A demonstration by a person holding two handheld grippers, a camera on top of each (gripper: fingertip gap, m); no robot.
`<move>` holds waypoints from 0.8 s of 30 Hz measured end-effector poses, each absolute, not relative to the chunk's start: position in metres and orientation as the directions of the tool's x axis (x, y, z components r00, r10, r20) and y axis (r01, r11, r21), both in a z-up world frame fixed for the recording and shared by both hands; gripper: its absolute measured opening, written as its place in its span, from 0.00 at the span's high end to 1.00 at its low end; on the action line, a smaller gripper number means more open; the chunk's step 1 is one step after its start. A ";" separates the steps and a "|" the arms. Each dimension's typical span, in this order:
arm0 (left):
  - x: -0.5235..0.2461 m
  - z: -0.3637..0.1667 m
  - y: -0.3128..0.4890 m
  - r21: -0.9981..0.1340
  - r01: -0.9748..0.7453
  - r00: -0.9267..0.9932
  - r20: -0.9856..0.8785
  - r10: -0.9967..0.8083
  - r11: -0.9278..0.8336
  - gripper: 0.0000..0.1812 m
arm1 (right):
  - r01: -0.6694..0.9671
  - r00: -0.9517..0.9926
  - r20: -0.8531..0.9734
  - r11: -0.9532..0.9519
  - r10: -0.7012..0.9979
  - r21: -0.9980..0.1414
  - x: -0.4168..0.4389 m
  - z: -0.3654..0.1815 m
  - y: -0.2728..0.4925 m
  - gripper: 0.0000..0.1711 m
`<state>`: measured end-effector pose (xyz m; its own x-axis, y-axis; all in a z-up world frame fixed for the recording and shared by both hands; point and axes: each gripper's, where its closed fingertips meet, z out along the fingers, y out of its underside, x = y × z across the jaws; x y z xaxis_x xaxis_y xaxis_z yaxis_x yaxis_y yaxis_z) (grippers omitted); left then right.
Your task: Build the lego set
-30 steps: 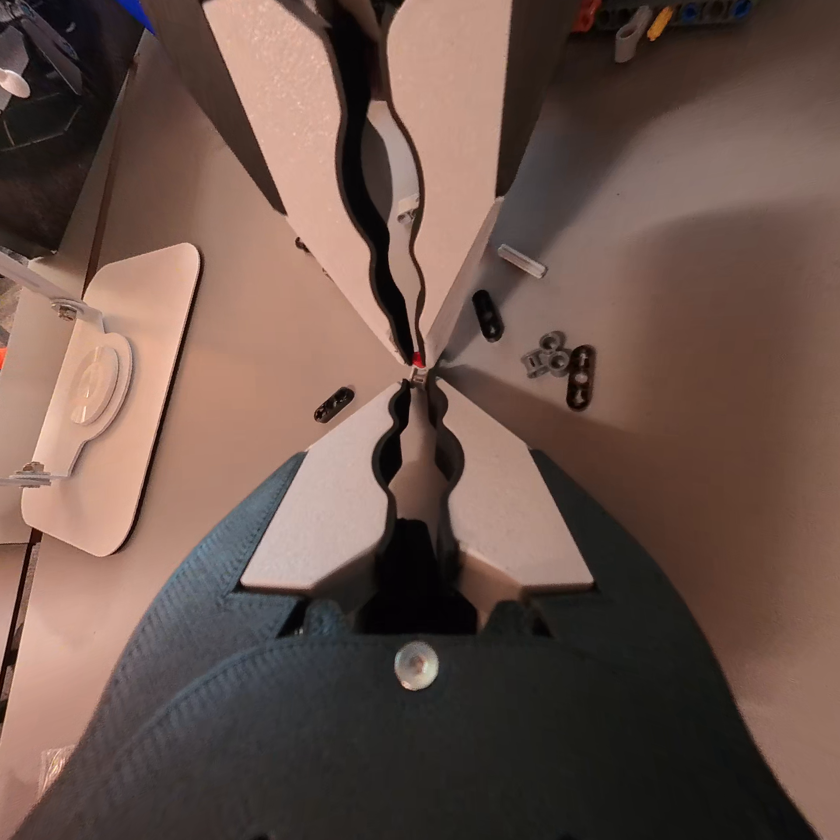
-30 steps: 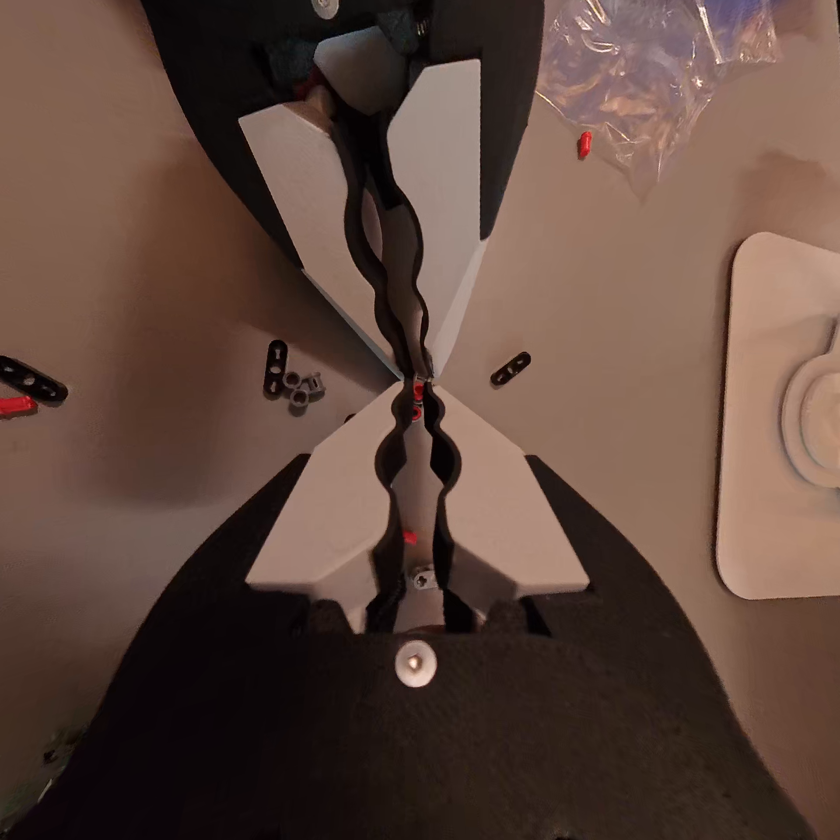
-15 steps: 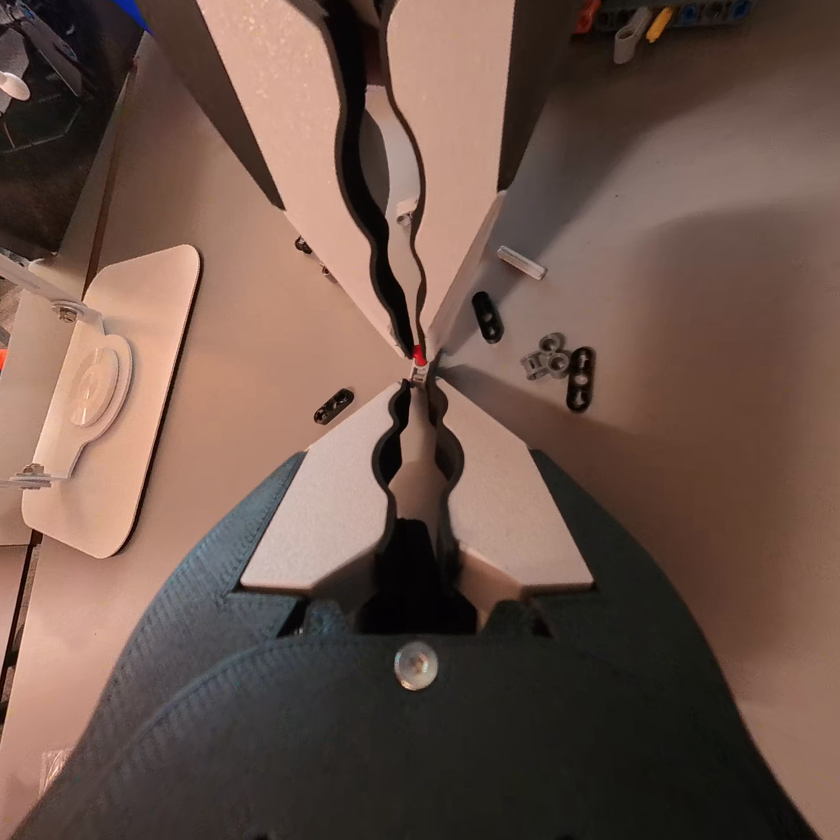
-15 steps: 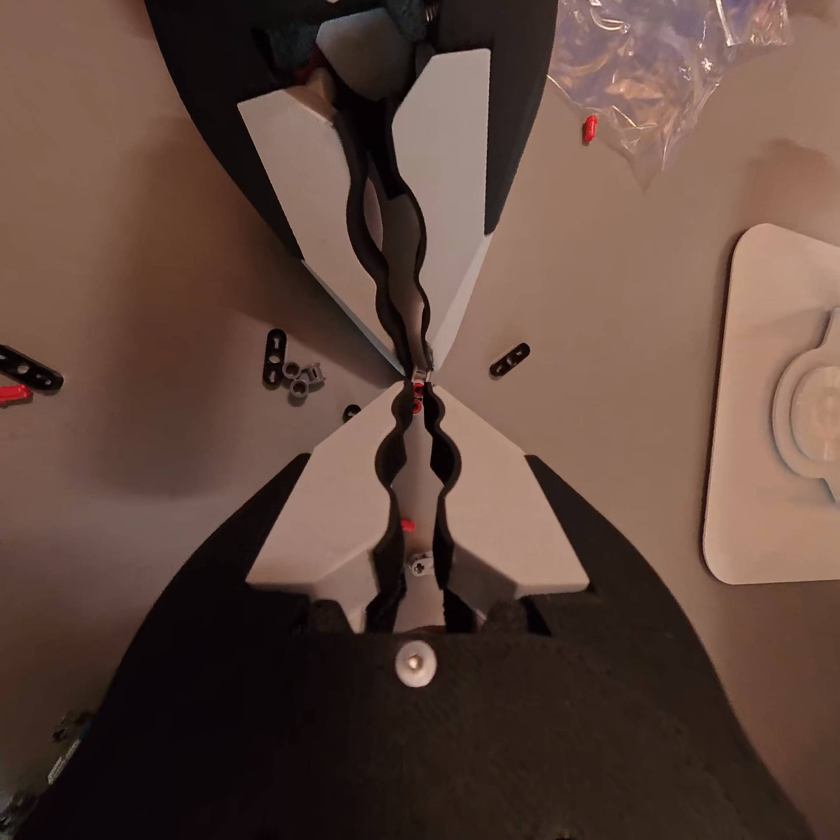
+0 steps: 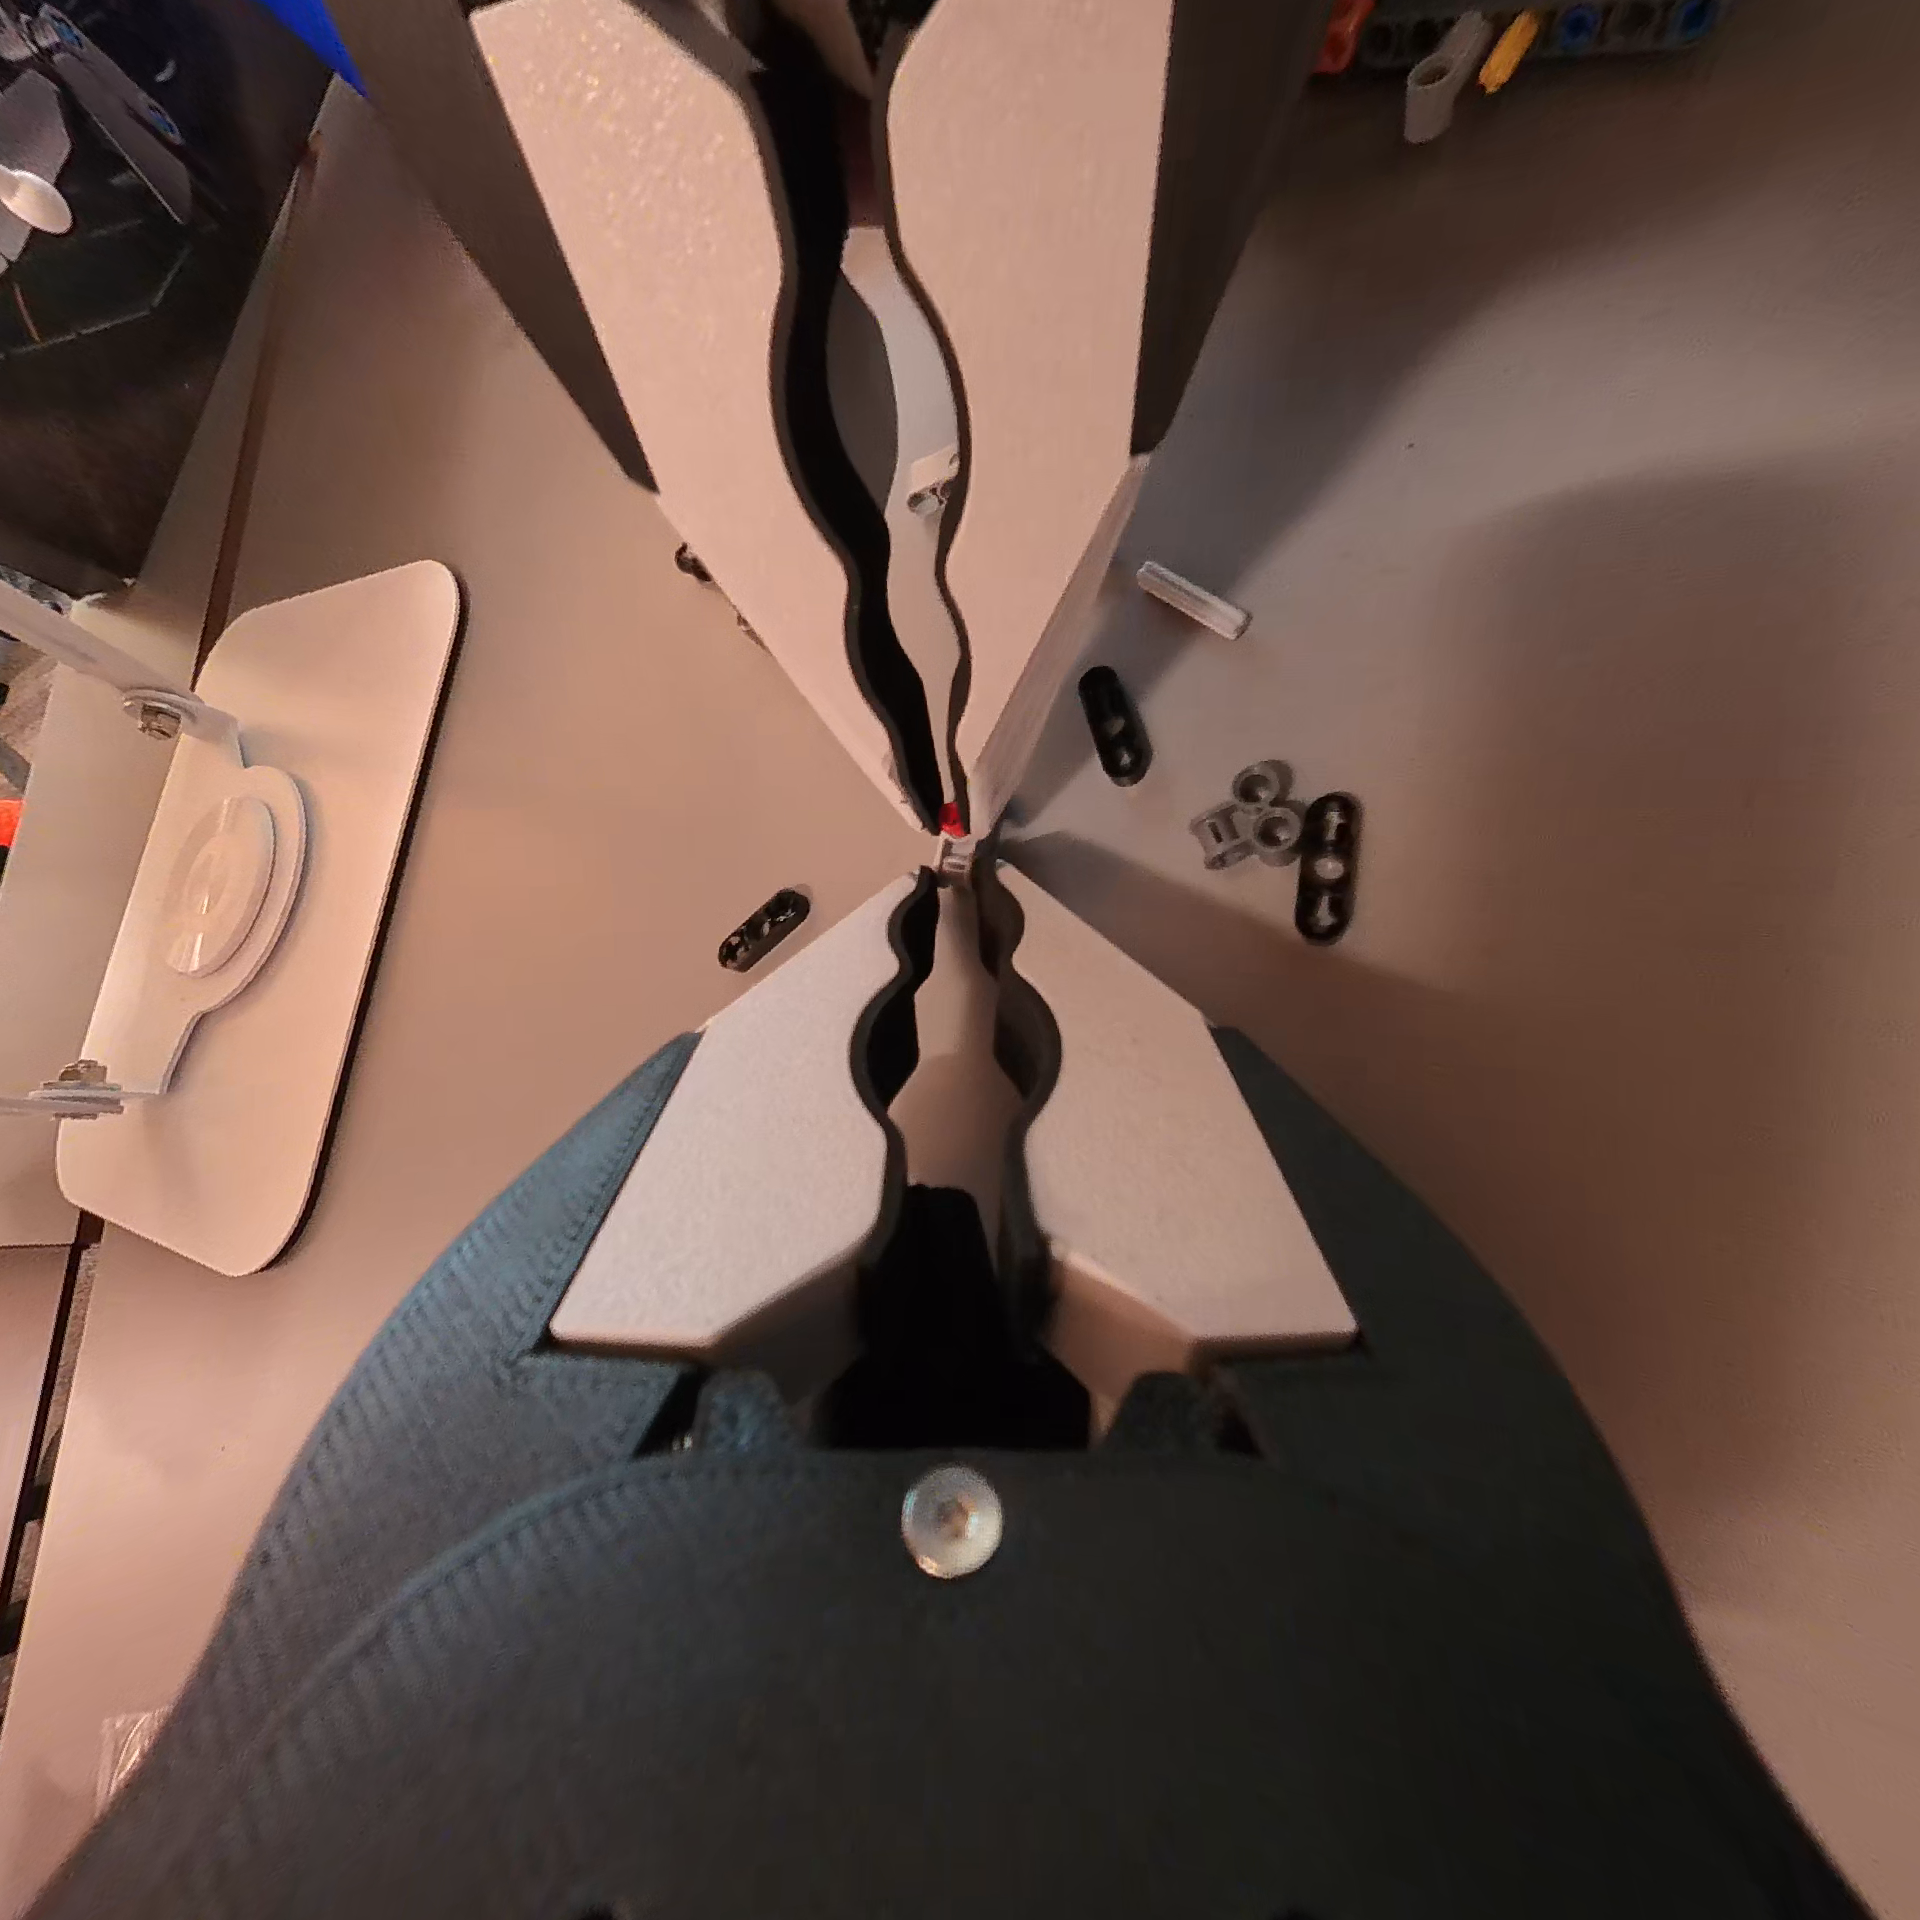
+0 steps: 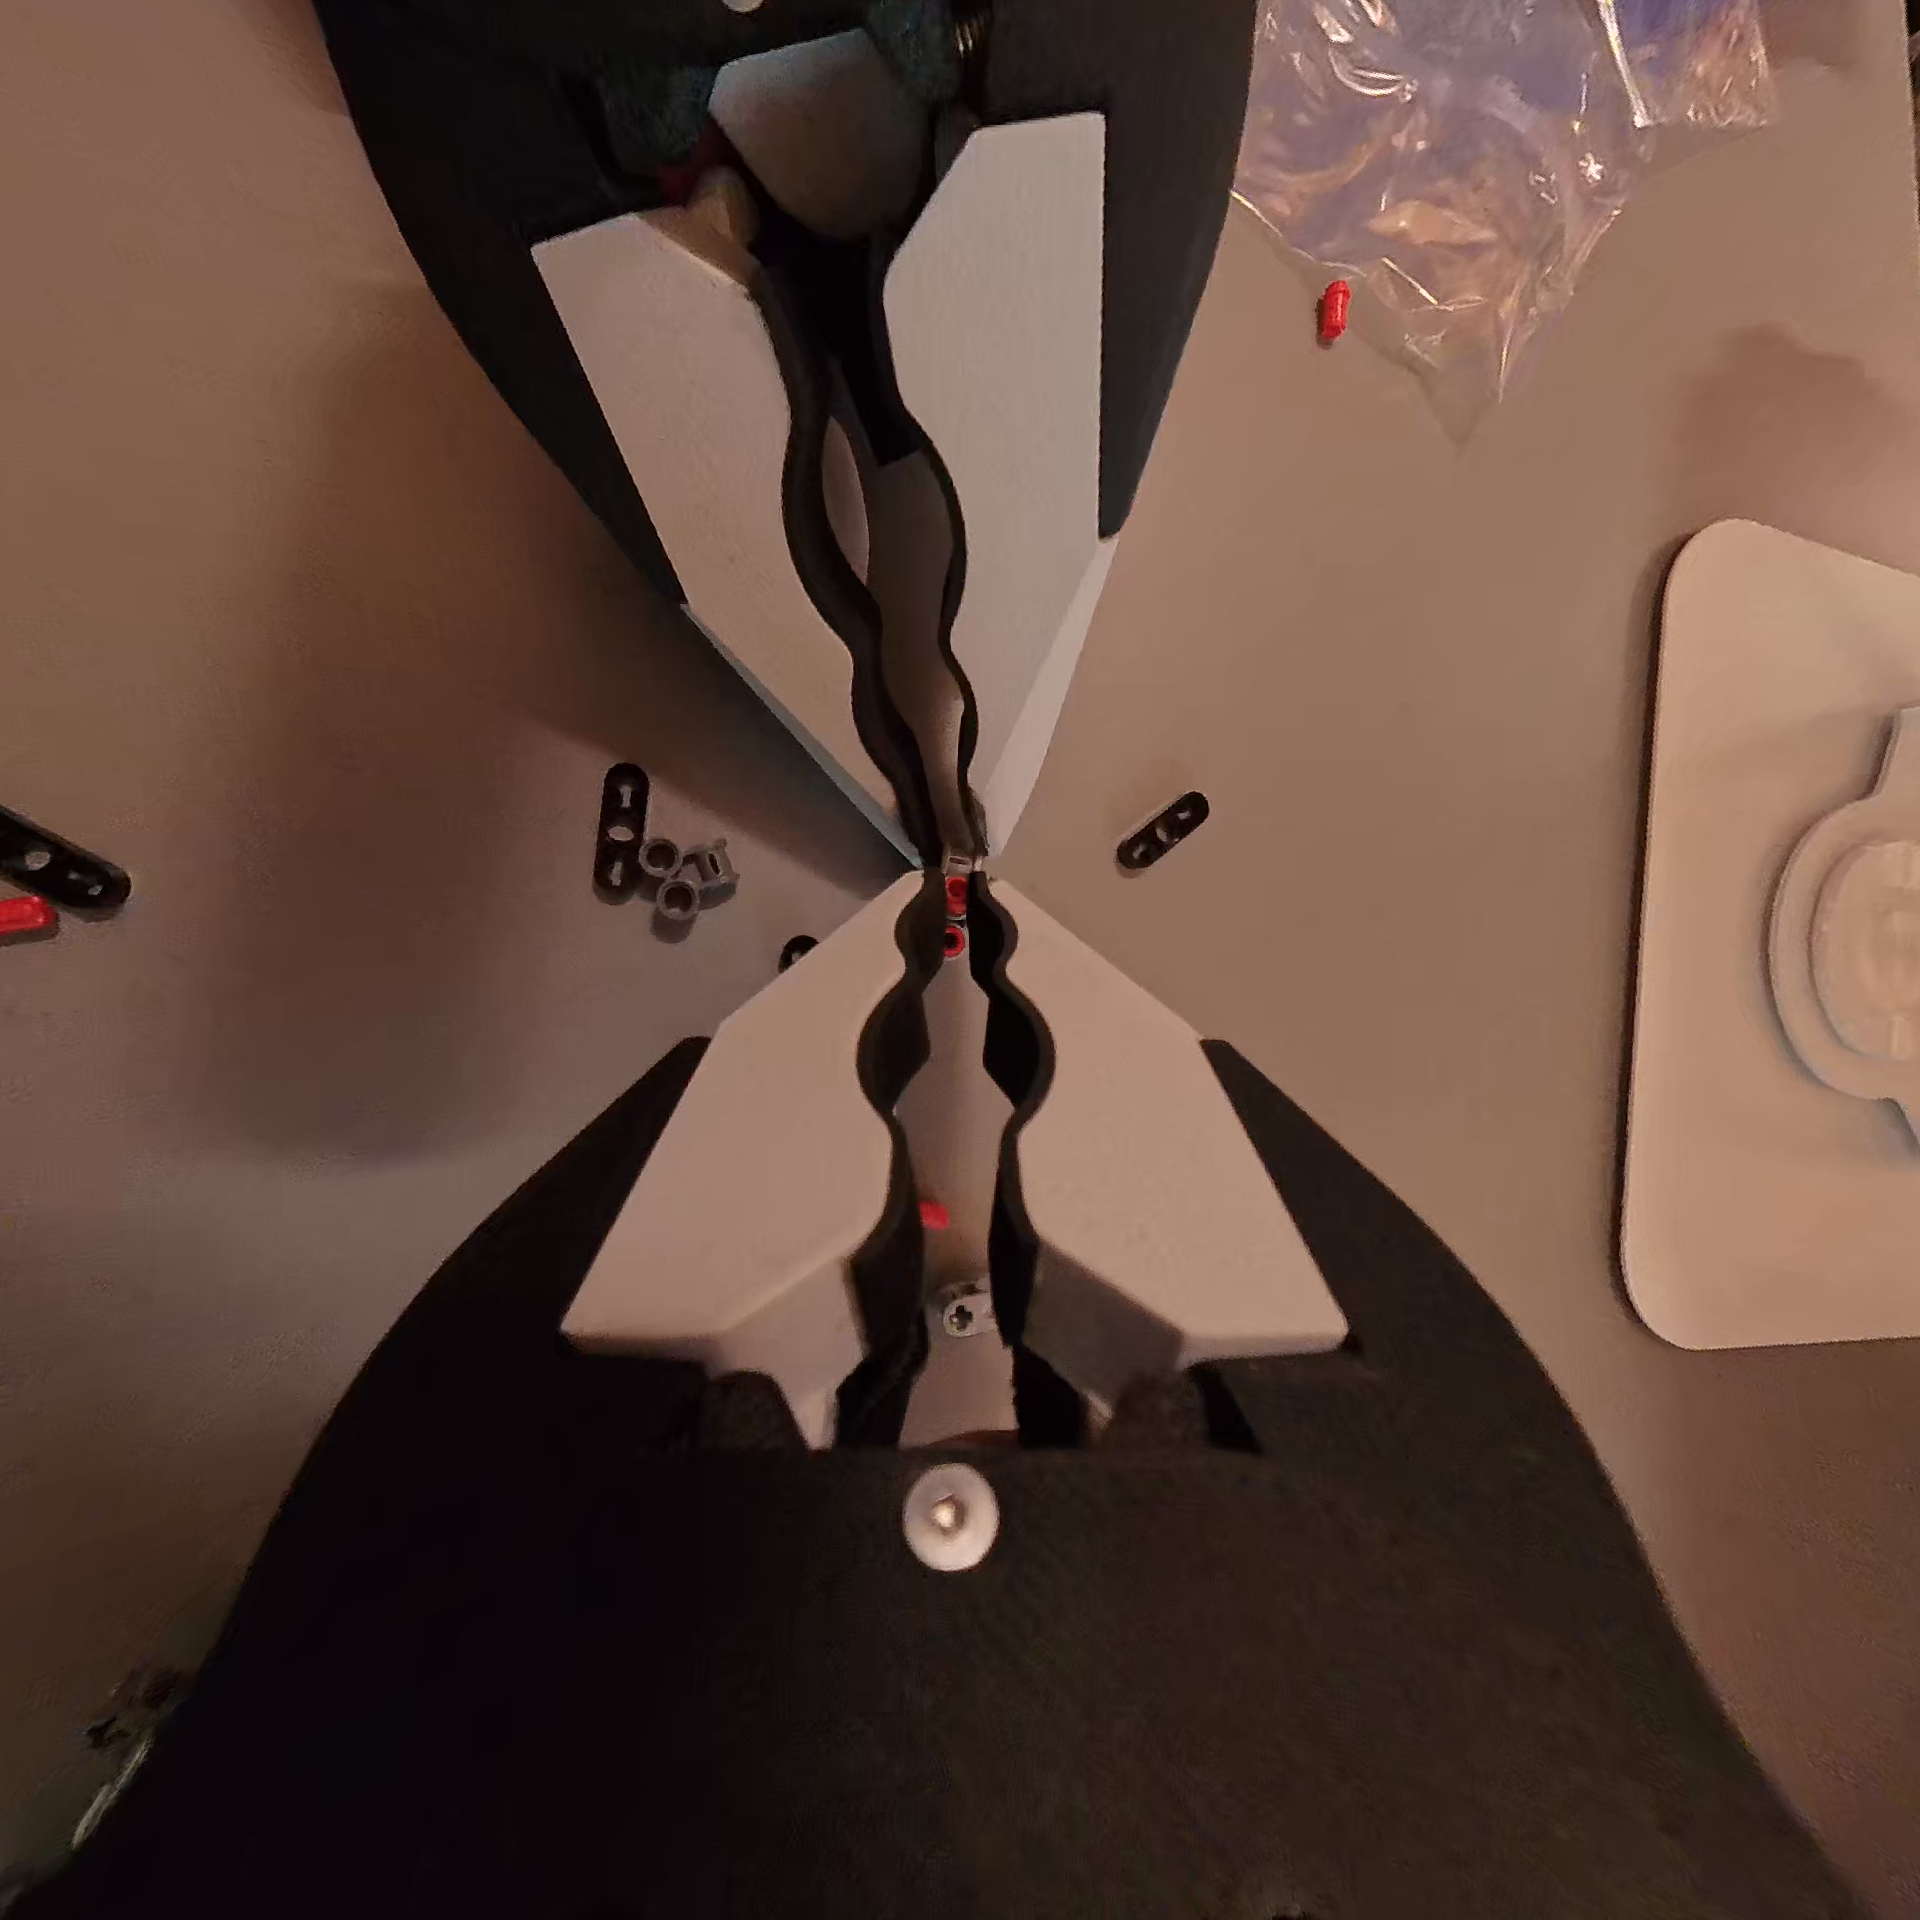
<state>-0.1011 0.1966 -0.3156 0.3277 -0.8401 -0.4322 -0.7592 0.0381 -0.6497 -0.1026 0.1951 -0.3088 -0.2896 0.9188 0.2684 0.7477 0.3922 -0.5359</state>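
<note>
The two grippers met tip to tip above the grey table [image 5: 1558, 416]. The left gripper [image 5: 957, 871] had its fingers drawn nearly together, pinching a small grey piece [image 5: 956, 854] at the very tips. Facing it, the right gripper [image 6: 957, 896] was likewise narrowed, its fingers clamped on a red pin [image 6: 955, 886]. In the left wrist view that pin [image 5: 949, 817] showed as a red dot at the right gripper's [image 5: 948, 805] tips, touching the grey piece. In the right wrist view the grey piece [image 6: 961, 858] sat at the left gripper's [image 6: 954, 844] tips, right against the pin. Whether the pin was seated in the piece, I could not tell.

Loose parts lay on the table around them. Two black links [image 5: 1115, 723] [image 5: 1327, 868] lay to one side, with a cluster of grey connectors [image 5: 1252, 826] touching the farther one, and a pale axle [image 5: 1193, 601] near them. A third black link [image 5: 764, 928] lay on the other side of the tips. A white plate [image 5: 343, 831] carrying a round mount rested well apart at the table's edge. Beyond the left gripper in the right wrist view was a crumpled clear bag [image 6: 1475, 177] with another red pin [image 6: 1333, 310] just beside it. A row of coloured parts [image 5: 1507, 31] lay at the far edge in the left view.
</note>
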 end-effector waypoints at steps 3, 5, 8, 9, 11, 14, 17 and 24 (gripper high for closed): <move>-0.101 -0.316 0.197 -0.649 -0.760 0.327 -0.433 -0.840 0.039 0.96 | 0.741 -0.278 0.248 0.372 0.928 -0.559 -0.101 -0.309 0.196 0.99; -0.101 -0.316 0.197 -0.649 -0.760 0.327 -0.431 -0.841 0.038 0.96 | 0.736 -0.273 0.243 0.365 0.931 -0.570 -0.101 -0.309 0.196 0.99; -0.101 -0.316 0.197 -0.649 -0.760 0.327 -0.432 -0.841 0.038 0.96 | 0.730 -0.271 0.242 0.362 0.932 -0.579 -0.101 -0.309 0.196 0.99; -0.101 -0.316 0.197 -0.649 -0.760 0.327 -0.432 -0.841 0.038 0.96 | 0.730 -0.267 0.235 0.355 0.935 -0.583 -0.101 -0.309 0.196 0.99; -0.101 -0.316 0.197 -0.648 -0.760 0.326 -0.433 -0.840 0.038 0.96 | 0.730 -0.263 0.225 0.346 0.938 -0.589 -0.101 -0.309 0.196 0.99; -0.101 -0.316 0.197 -0.649 -0.760 0.327 -0.431 -0.841 0.037 0.96 | 0.733 -0.257 0.206 0.329 0.944 -0.596 -0.101 -0.310 0.196 0.99; -0.101 -0.317 0.198 -0.649 -0.760 0.327 -0.432 -0.841 0.038 0.96 | 0.737 -0.257 0.197 0.324 0.946 -0.593 -0.101 -0.311 0.196 0.99; -0.101 -0.317 0.198 -0.650 -0.759 0.328 -0.428 -0.842 0.034 0.96 | 0.757 -0.261 0.145 0.296 0.954 -0.583 -0.101 -0.312 0.197 0.99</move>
